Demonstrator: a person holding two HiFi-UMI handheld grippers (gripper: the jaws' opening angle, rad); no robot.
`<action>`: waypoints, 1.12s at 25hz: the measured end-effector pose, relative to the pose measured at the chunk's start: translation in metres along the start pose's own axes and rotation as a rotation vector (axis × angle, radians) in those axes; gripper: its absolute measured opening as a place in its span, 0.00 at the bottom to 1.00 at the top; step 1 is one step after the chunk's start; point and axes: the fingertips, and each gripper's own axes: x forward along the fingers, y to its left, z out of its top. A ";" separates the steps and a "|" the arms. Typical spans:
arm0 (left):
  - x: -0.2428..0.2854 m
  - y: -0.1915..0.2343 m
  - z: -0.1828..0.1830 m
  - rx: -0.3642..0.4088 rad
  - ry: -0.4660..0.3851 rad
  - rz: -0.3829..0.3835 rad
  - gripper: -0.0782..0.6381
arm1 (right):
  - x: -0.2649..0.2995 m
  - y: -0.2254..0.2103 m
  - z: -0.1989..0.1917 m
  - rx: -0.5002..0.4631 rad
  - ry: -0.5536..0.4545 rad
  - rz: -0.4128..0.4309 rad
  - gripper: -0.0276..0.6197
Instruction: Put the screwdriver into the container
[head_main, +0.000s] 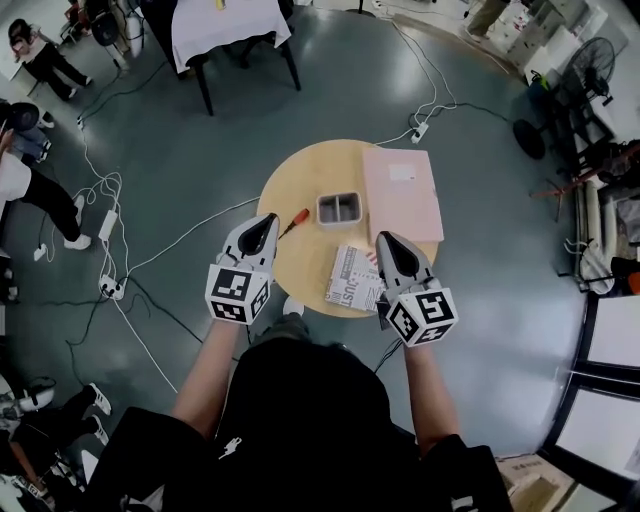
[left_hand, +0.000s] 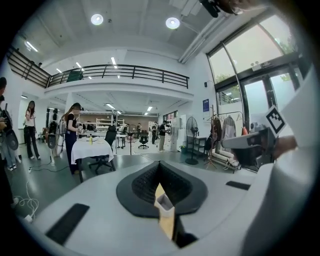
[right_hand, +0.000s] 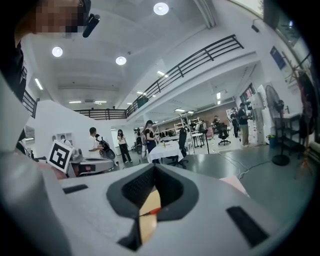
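Left gripper view looks along the left gripper (left_hand: 159, 167), whose dark ribbed jaws are pressed together with nothing between them. Through the slit beneath them it shows a strip of the round pale wooden table (left_hand: 168, 227) and a corner of the small grey rectangular plastic container (left_hand: 164, 201), which this view alone lines up with the jaws. Right gripper view shows the right gripper (right_hand: 154, 172) with its jaws likewise closed and empty, and its slit frames the screwdriver with the red handle (right_hand: 151, 212) lying across the wood (right_hand: 146, 230), handle to the right and thin shaft to the left. Head view alone gives the whole layout. The left gripper (head_main: 268, 222) hangs over the table's left edge and the right gripper (head_main: 386, 242) over its near right edge, each in one of the person's hands. The screwdriver (head_main: 293, 222) lies on the table (head_main: 300, 175) close to the left edge, just beside the left gripper's tip on its right. It is between that tip and the container, touching neither, and well apart from the right gripper. The container (head_main: 339, 221) stands near the table's middle, its two compartments both showing only bare grey floor. Its right wall is just beside a flat pink rectangular box (head_main: 402, 195) that covers the right edge. A white printed paper packet (head_main: 355, 278) lies at the near edge, just left of the right gripper.
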 end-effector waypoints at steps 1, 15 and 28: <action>0.005 0.004 -0.002 -0.002 0.005 -0.012 0.11 | 0.006 0.001 0.000 -0.002 0.003 -0.006 0.05; 0.058 0.054 -0.096 0.000 0.203 -0.145 0.11 | 0.071 0.020 -0.044 -0.006 0.109 -0.095 0.05; 0.100 0.043 -0.167 0.071 0.417 -0.265 0.40 | 0.093 0.017 -0.087 0.027 0.227 -0.106 0.05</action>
